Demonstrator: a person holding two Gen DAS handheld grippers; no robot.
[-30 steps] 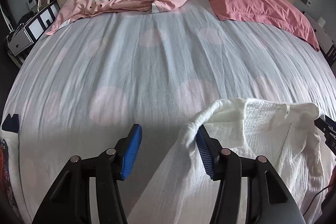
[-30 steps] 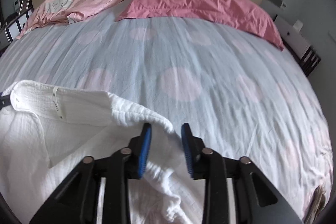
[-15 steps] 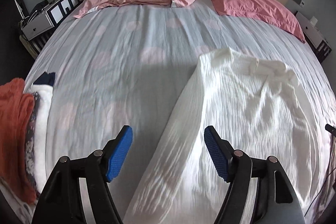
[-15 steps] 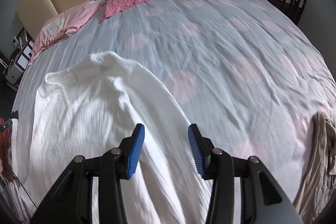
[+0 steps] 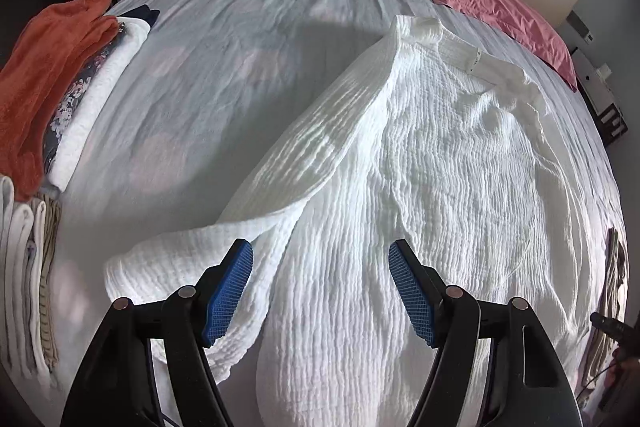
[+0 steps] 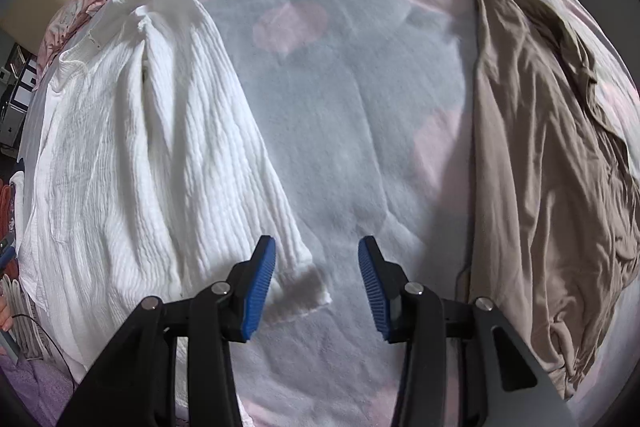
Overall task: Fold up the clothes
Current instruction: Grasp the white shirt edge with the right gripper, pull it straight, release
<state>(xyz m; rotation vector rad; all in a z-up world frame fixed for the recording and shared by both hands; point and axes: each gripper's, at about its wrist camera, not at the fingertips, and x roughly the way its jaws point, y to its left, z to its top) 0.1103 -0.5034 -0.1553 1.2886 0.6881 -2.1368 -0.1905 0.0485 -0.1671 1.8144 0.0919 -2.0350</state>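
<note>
Both grippers have let go and drawn back from the collar: the crinkled white garment (image 5: 432, 163) lies flat on the bed (image 6: 360, 147). Left gripper (image 5: 320, 287) and right gripper (image 6: 316, 283) jaws stand released, above its sleeves.

Left tongs (image 5: 320, 287) let go collar edge of white garment (image 5: 420, 167), jaws went wider, nothing pressed between pads. Right tongs (image 6: 316, 283) also released cloth, jaws opened some more. Both tongs pulled back from collar end toward lower part of garment. Garment, before bunched at collar, lay spread out flat on bed (image 5: 224, 75). Folded pile (image 5: 60, 79) came into left view, beige garment (image 6: 532, 155) into right view.
</note>
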